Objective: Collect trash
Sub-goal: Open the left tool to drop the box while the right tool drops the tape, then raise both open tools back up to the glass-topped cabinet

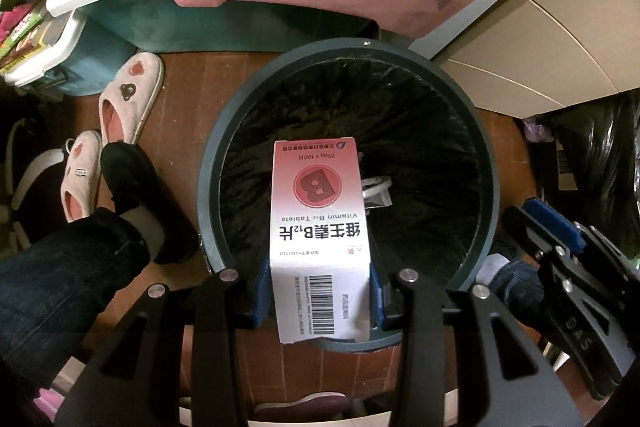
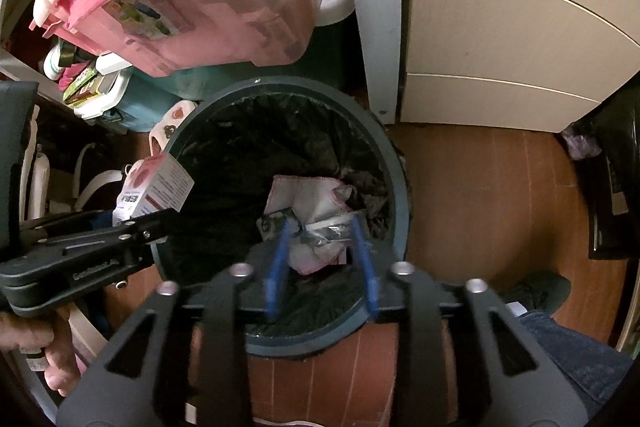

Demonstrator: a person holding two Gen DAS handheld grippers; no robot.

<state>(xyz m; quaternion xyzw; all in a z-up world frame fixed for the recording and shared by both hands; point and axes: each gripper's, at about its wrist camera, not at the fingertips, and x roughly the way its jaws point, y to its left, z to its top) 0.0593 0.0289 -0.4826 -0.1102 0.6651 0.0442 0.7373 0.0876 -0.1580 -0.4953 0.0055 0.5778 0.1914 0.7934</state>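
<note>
L gripper [image 1: 320, 301] clamped on vitamin box [image 1: 318, 227], box over bin [image 1: 486, 163] mouth. R gripper [image 2: 322, 255] jaws apart, crumpled wrappers [image 2: 308, 211] below, inside bin. Advice: release box centred, clear of rim.

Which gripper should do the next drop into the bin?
Left. The left gripper is clamped on the vitamin box right above the open bin, so it probably only has to let go. The right gripper stands open over the bin with nothing between its pads.
</note>
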